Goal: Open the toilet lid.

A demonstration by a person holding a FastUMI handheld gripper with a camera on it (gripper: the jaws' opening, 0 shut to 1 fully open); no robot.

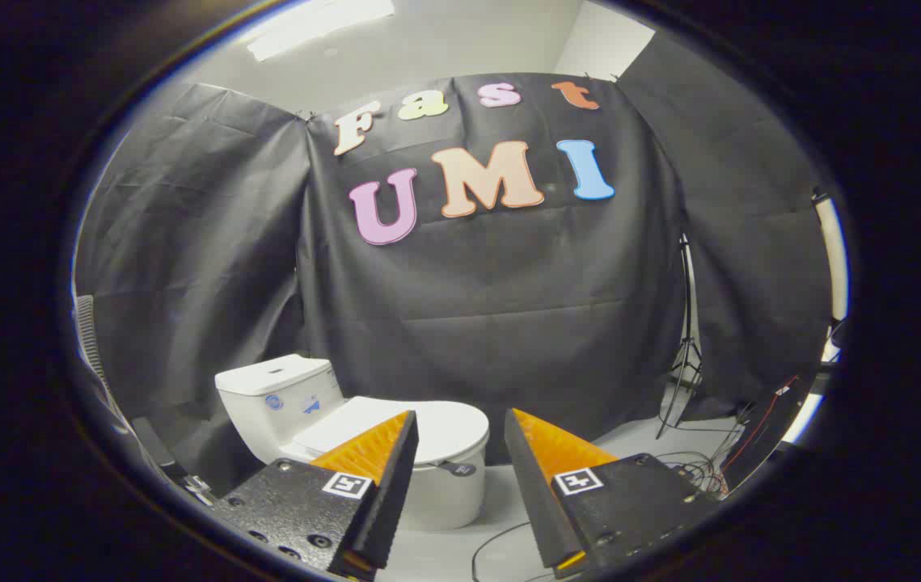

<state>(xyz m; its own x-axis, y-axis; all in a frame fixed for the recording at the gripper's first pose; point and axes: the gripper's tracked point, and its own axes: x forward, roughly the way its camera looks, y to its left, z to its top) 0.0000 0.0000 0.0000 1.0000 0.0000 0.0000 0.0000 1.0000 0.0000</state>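
Your claw (460, 424) is spread wide, gripping nothing. One toilet (282, 404) stands beyond its left finger, lid (448, 428) down. Cables (694, 465) and one stand (685, 356) lie far right.

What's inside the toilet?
The toilet has its lid down, so the bowl inside is covered and hidden. Just the flat white lid shows, beyond the open fingers of the hand-held gripper.

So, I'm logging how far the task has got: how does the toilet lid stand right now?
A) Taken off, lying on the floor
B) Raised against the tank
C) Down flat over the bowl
C: the lid lies flat on the toilet, beyond the open fingers, which touch nothing.
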